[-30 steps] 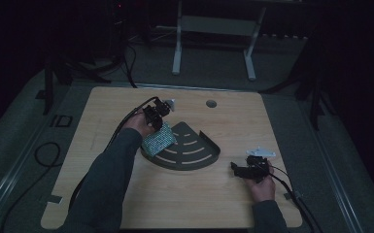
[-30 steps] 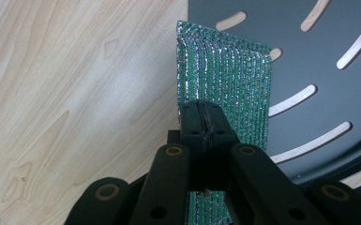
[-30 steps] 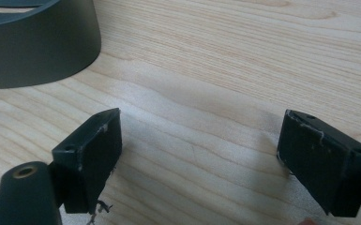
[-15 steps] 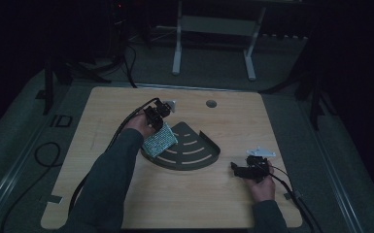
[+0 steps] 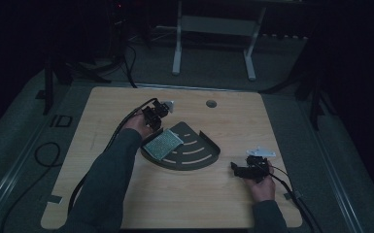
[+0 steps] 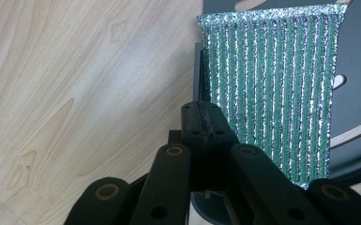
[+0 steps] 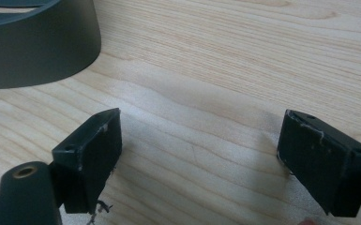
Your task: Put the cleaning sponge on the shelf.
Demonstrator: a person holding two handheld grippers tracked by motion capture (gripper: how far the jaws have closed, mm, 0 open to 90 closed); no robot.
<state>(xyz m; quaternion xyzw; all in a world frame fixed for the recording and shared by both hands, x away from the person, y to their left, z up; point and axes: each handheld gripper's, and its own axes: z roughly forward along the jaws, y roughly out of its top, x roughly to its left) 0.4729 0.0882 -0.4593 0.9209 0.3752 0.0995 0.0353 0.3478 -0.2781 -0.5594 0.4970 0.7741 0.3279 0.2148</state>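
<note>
Count on the wooden table [image 5: 126, 204], high view:

- Grippers: two. Left gripper [image 5: 153, 124], right gripper [image 5: 235, 168].
- Hands: two, one per gripper; two sleeved forearms come in from the near edge.
- Trays: one, a dark fan-shaped tray [image 5: 201, 158] with slots. Three pale slots countable on its bare part; the rest of its floor is covered.
- Scouring pads: one, a green glittery pad [image 5: 163, 144].
- Holes in the table top: one round hole [image 5: 211, 103].
- Cables: two, one trailing from each gripper.
- Grey plates on gripper tops: two.
</note>
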